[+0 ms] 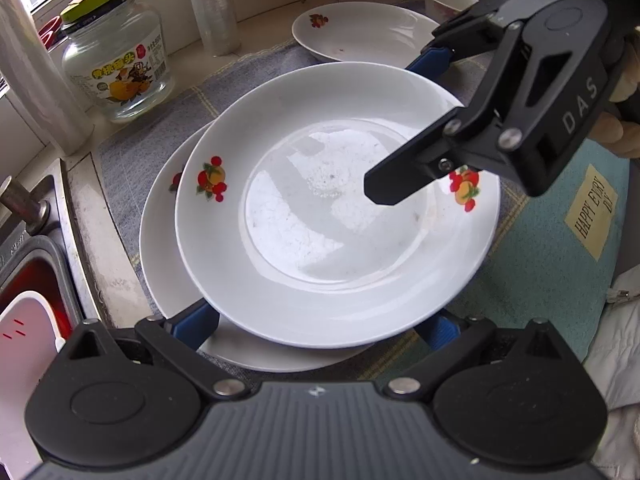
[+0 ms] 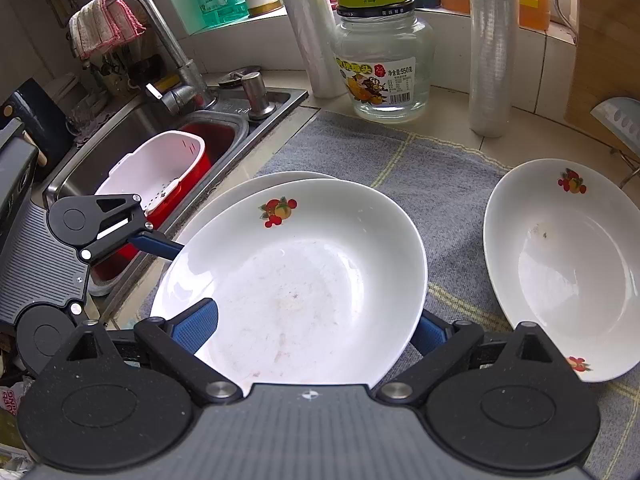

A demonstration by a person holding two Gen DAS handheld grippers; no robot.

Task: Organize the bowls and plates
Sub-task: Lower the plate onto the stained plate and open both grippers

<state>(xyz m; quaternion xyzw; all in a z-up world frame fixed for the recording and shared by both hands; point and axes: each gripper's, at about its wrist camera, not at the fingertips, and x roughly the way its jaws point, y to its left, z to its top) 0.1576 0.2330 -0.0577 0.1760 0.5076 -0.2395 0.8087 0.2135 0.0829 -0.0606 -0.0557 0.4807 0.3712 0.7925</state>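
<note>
Plate (image 1: 336, 216) between open left gripper (image 1: 320, 328) fingers.

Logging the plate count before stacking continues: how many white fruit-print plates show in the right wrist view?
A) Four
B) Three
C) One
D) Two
B: the top plate sits on a second plate whose rim peeks out behind it, and a third plate lies apart to the right on the grey mat.
</note>
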